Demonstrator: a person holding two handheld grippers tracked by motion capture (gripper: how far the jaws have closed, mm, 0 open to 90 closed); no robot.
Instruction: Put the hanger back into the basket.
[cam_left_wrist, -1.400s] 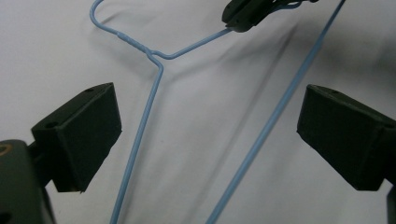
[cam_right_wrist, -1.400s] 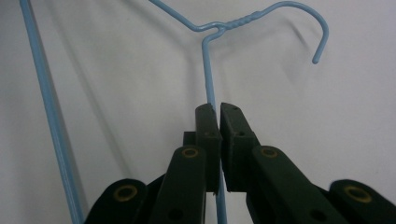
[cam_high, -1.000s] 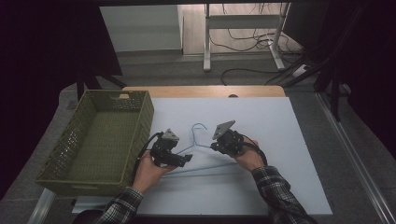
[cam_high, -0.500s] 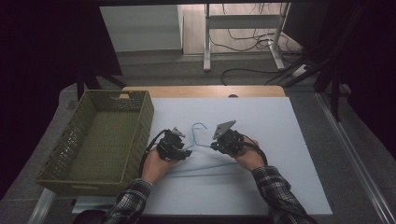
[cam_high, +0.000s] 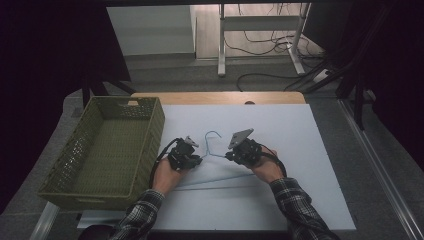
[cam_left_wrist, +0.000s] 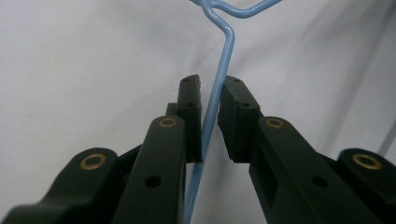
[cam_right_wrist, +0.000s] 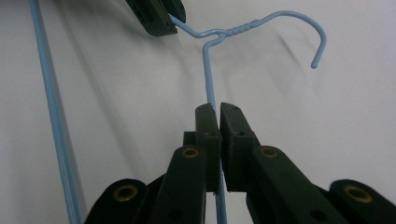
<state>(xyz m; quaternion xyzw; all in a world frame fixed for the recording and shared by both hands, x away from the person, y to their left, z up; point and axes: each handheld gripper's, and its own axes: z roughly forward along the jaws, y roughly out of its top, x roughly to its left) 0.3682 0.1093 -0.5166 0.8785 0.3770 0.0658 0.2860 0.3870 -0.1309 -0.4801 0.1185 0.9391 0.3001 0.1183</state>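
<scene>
High view: blue wire hanger (cam_high: 216, 159) lies flat on the white table (cam_high: 310, 150), hook pointing away from the person, one claw on each shoulder wire near the neck. Green basket (cam_high: 105, 150) sits empty off to the left, well apart from the hanger.

Risk: honestly the wire is thin and slick, so if one side lifts before the other grips, my guess is it twists or slides right out. Uneven pull could also bend it.

Left claw (cam_left_wrist: 210, 93): in the left gripper view the jaws are a bit apart with the wire running between them. It seems to touch the left pad, with a sliver of gap on the other side, so not a real pinch yet.

Right claw (cam_right_wrist: 218, 112): right gripper view shows the jaws pressed nearly together on the other shoulder wire, pinching it just below the twisted neck.

Hanger spot: middle of the table, between both hands.
</scene>
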